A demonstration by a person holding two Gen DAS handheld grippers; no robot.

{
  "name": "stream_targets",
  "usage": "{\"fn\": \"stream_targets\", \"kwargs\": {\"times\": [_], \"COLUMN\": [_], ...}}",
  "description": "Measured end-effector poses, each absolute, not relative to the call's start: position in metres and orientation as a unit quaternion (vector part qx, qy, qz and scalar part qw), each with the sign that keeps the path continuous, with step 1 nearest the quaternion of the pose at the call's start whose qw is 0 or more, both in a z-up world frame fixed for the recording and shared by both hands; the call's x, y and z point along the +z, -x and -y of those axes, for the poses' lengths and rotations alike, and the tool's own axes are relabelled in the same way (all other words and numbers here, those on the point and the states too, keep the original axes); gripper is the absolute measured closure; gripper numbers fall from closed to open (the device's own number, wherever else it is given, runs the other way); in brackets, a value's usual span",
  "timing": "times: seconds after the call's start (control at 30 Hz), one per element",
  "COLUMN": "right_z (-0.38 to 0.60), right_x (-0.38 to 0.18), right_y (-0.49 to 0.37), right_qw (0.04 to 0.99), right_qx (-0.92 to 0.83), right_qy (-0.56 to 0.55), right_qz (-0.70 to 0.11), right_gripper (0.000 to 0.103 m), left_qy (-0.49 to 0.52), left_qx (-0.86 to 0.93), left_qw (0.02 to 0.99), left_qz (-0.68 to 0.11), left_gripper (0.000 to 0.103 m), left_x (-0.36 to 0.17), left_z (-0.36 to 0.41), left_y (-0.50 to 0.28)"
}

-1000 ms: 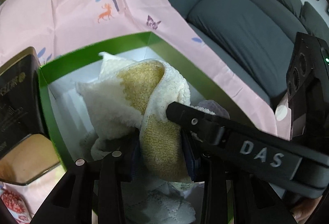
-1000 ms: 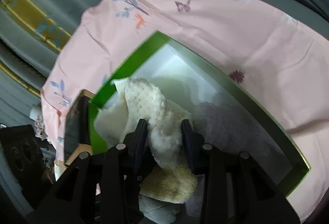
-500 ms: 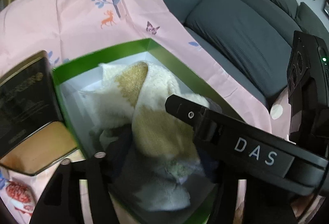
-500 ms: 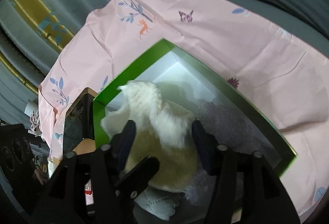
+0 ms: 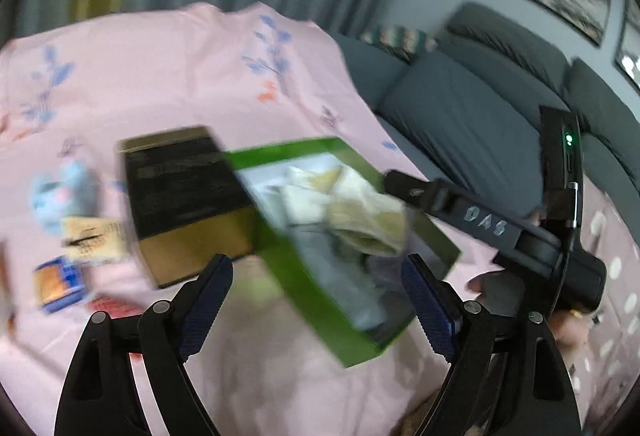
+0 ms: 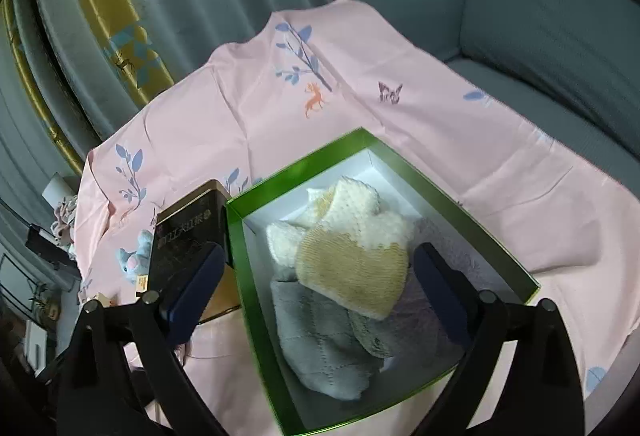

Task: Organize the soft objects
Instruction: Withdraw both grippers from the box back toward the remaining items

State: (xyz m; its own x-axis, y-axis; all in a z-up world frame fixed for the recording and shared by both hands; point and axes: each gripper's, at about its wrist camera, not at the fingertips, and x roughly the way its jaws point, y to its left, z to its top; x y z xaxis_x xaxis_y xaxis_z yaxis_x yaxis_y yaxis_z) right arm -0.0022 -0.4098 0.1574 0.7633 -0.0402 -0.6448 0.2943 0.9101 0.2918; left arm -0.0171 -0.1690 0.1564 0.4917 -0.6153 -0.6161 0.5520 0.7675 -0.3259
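Observation:
A cream and tan knitted cloth (image 6: 352, 240) lies in the green box (image 6: 240, 260) on top of a grey knitted cloth (image 6: 316, 340) and a pale purple one (image 6: 460, 248). My right gripper (image 6: 316, 292) is open and empty, raised above the box with its fingers either side of the cloths. My left gripper (image 5: 316, 304) is open and empty, above the box's near left wall (image 5: 304, 296). The cream cloth (image 5: 360, 207) shows blurred in the left wrist view, with the right gripper's body (image 5: 500, 232) beside it. A small blue plush toy (image 5: 66, 191) lies at the left.
A black and gold tin (image 6: 188, 236) stands against the box's left side. Small packets (image 5: 92, 240) and a blue and orange box (image 5: 60, 284) lie at the left on the pink cloth (image 6: 400, 123). A grey sofa (image 5: 460, 123) is behind on the right.
Both grippers have opened, let go of the cream cloth and pulled back and up from the box. The cloth now rests in the box. The left view has swung left.

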Motion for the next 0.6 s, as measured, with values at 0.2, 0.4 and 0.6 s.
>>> {"fn": "stream_targets", "kwargs": {"times": [0.2,0.4,0.6], "right_z": [0.377,0.322,0.261], "right_x": [0.169,0.168,0.152], "right_y": [0.011,0.014,0.018], "right_qw": [0.935,0.945,0.956], "right_qx": [-0.089,-0.061,-0.062], "right_qy": [-0.165,-0.14,-0.041], "right_qz": [-0.303,-0.288,-0.284], "right_gripper": [0.002,0.001,0.001], "left_qy": [0.067,0.09,0.088], "left_qx": [-0.268,-0.182,-0.117], "left_qw": [0.881,0.891,0.905], "left_qz": [-0.385,-0.407,-0.399], "left_gripper": [0.009,0.009,0.009], "left_x": [0.146,0.116,0.09], "left_z": [0.092,0.023,-0.018], "left_y": [0.026,0.038,0.055]}}
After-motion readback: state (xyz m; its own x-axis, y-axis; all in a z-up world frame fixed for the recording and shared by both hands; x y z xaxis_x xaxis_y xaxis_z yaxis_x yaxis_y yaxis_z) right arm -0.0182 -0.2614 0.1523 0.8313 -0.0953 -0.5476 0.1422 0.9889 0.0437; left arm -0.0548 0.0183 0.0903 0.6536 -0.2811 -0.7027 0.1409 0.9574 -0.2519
